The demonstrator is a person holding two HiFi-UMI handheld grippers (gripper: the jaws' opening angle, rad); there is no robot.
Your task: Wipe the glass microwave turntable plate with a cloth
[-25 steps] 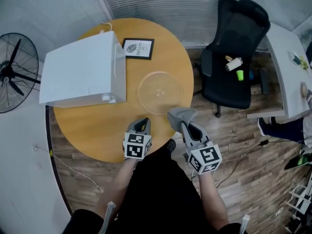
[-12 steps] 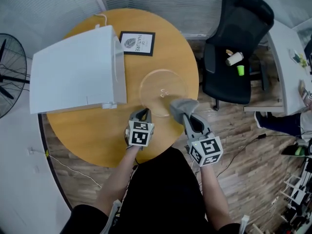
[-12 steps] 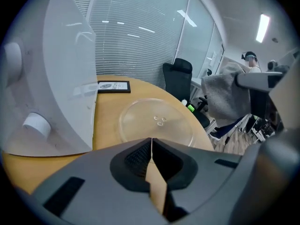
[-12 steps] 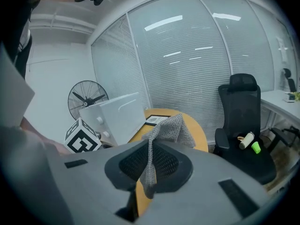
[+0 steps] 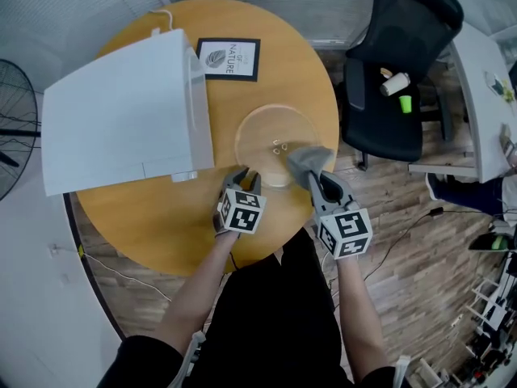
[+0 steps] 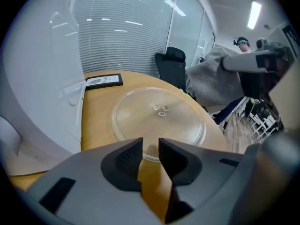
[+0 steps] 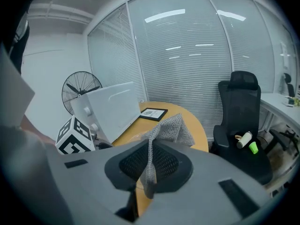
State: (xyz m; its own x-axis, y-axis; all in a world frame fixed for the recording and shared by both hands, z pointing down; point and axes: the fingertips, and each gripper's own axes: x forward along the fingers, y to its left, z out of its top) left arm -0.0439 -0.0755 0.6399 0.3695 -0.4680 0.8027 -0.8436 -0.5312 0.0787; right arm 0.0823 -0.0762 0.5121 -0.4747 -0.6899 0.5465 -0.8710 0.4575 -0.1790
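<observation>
Hovering at the near rim of the glass plate, the left gripper has its jaws partly apart, having just been opening, and grips nothing. In the left gripper view the plate's near rim shows through the gap just past the tips, and neither pad presses on it.

To its right, the right gripper has its jaws clamped on a grey cloth. The right gripper view shows a thin fold of the mesh fabric pinched between the pads, with the rest fanning out beyond them. From the head view the cloth lies over the plate's near right edge; whether it touches the glass cannot be told.

The plate lies flat on the right half of a round wooden table, close to the near edge. A white microwave stands on the left of the table, just beside the plate. A framed card lies on the far side. Off the table, a black chair stands to the right with a white desk beyond it, and a fan stands at the far left.
</observation>
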